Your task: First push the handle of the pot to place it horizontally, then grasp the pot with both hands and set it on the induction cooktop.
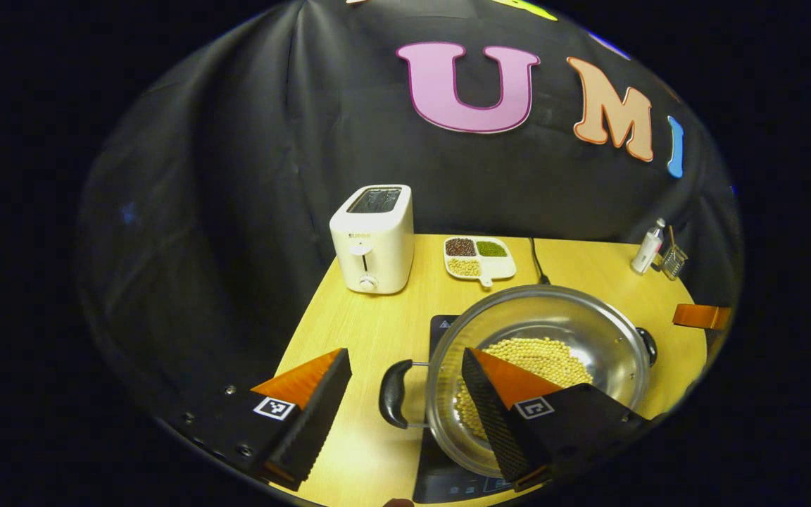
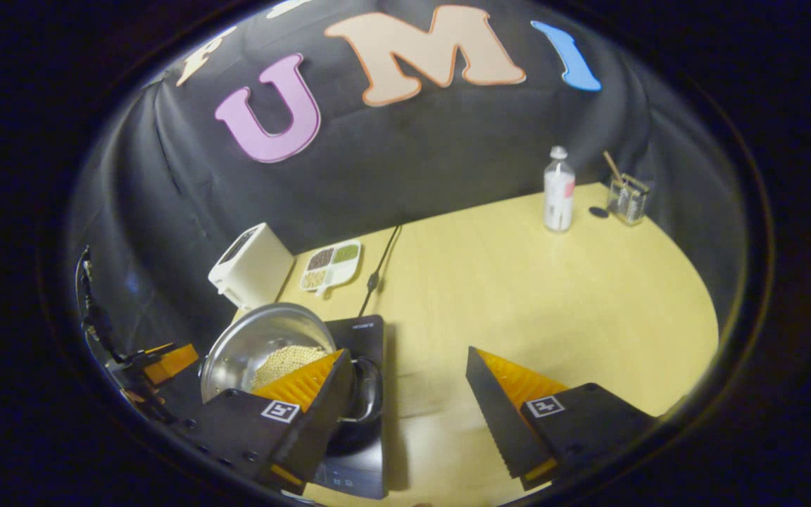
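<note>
- Left gripper view: the left gripper [image 1: 405, 401] has its fingers spread wide, one on each side of the pot's near black handle [image 1: 395, 394]; neither finger touches it; the right-hand finger stands in front of the pot's rim
- the steel pot [image 1: 588, 331] sits on the black induction cooktop [image 1: 444, 327] on the wooden table [image 1: 370, 324]; pale beans [image 1: 539, 355] lie in its bottom; a second black handle [image 1: 648, 345] shows on its far side
- behind stand a white toaster [image 1: 372, 239], a divided dish of grains [image 1: 479, 257], a small bottle [image 1: 648, 246] and a clear holder [image 1: 673, 262]; a cord [image 1: 536, 264] runs back from the cooktop
- Right gripper view: the right gripper [image 2: 409, 405] is likewise spread open, pinching nothing; its left-hand finger lies just beside the pot's handle [image 2: 370, 391], contact unclear; the pot [image 2: 250, 345] rests on the cooktop [image 2: 363, 331]; the other gripper [image 2: 166, 359] shows beyond the pot's far side
</note>
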`<state>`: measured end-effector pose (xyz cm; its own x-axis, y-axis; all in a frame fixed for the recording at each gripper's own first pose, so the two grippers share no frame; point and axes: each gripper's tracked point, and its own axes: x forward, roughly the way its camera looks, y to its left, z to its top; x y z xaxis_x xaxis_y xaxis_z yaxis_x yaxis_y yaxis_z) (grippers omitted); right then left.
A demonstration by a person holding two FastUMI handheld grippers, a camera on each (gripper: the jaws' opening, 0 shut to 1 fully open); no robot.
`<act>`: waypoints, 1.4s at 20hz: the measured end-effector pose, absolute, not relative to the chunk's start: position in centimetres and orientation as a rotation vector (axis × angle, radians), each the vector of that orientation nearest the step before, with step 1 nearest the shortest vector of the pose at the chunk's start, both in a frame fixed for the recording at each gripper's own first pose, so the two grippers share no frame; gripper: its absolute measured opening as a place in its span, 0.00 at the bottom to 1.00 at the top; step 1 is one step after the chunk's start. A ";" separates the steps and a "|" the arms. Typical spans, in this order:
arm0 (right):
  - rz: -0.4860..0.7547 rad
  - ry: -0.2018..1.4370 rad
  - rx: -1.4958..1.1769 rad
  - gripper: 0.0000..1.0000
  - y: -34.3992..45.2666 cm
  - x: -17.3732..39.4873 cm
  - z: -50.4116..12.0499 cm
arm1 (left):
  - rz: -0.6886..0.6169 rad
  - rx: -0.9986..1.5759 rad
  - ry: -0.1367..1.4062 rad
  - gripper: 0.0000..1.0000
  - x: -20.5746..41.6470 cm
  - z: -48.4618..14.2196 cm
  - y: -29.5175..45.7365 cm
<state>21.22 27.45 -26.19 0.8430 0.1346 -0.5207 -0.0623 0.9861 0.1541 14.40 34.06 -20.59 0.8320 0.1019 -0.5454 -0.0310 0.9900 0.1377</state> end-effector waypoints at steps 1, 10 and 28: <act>0.098 0.535 0.122 0.99 26.7 20.7 -25.0 | 0.069 0.118 0.567 0.97 13.9 -19.9 33.1; 0.120 0.323 0.037 0.99 17.2 16.8 -12.8 | 0.123 0.148 0.370 0.97 7.6 -10.3 20.5; 0.157 -0.115 0.012 0.92 1.6 7.7 2.6 | 0.175 0.169 -0.080 0.97 -3.1 2.8 0.9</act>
